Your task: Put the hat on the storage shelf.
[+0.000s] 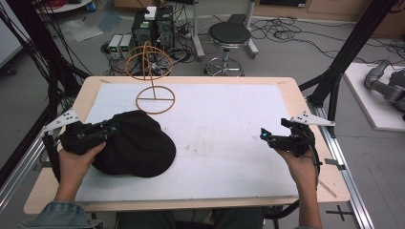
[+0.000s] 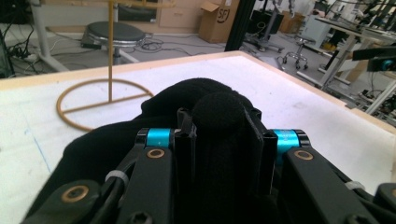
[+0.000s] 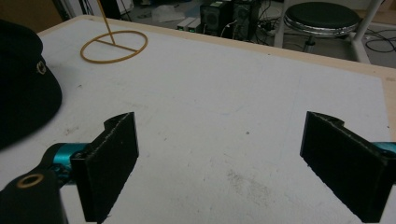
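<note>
Table (image 1: pixel 229 143): white-topped, centre of high view. Black cap (image 1: pixel 136 145): lower left, laid on table. Wire stand (image 1: pixel 154 76): upper left, behind cap. Left gripper (image 1: pixel 111 129): jaws clamped on cap fabric. Right gripper (image 1: pixel 264 135): lower right, jaws spread wide, nothing held.

Cap (image 1: pixel 136 145): near left on the table (image 1: pixel 229 138)
Wire stand (image 1: pixel 154 78): far left, behind the cap
Left gripper (image 1: pixel 111 129): at the cap's left edge (touching it)
Right gripper (image 1: pixel 264 134): near right, well apart
</note>
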The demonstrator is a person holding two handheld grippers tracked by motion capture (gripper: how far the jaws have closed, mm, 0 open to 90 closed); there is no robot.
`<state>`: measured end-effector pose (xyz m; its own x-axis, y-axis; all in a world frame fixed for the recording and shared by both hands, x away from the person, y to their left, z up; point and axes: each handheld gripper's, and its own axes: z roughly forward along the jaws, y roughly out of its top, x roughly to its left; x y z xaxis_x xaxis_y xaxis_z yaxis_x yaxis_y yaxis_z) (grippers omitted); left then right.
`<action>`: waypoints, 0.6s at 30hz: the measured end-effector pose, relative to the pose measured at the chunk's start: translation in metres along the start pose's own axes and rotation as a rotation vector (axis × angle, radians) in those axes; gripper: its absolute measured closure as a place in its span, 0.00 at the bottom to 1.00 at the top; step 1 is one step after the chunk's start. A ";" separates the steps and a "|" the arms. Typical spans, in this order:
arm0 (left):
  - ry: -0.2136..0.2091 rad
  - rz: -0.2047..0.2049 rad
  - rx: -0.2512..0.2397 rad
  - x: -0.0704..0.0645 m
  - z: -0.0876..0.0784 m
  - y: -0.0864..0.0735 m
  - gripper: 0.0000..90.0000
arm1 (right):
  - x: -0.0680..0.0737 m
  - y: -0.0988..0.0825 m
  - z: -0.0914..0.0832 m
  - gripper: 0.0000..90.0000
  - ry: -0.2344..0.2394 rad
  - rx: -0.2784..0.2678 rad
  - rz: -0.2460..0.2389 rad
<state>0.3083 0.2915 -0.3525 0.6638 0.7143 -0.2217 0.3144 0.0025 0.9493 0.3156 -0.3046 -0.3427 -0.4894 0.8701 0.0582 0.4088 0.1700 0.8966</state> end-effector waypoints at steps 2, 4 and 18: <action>-0.005 0.013 -0.004 0.000 -0.001 0.007 0.77 | 0.001 0.000 0.000 0.13 0.000 0.005 0.006; -0.011 0.031 -0.004 -0.001 -0.002 0.015 0.77 | 0.002 0.000 0.001 0.12 0.003 0.008 0.003; -0.075 0.061 -0.066 0.004 -0.011 0.061 0.77 | 0.003 0.000 0.004 0.12 0.015 0.013 0.006</action>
<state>0.3231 0.3023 -0.2937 0.7298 0.6605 -0.1766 0.2277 0.0087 0.9737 0.3175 -0.3004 -0.3448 -0.4982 0.8642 0.0705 0.4219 0.1706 0.8904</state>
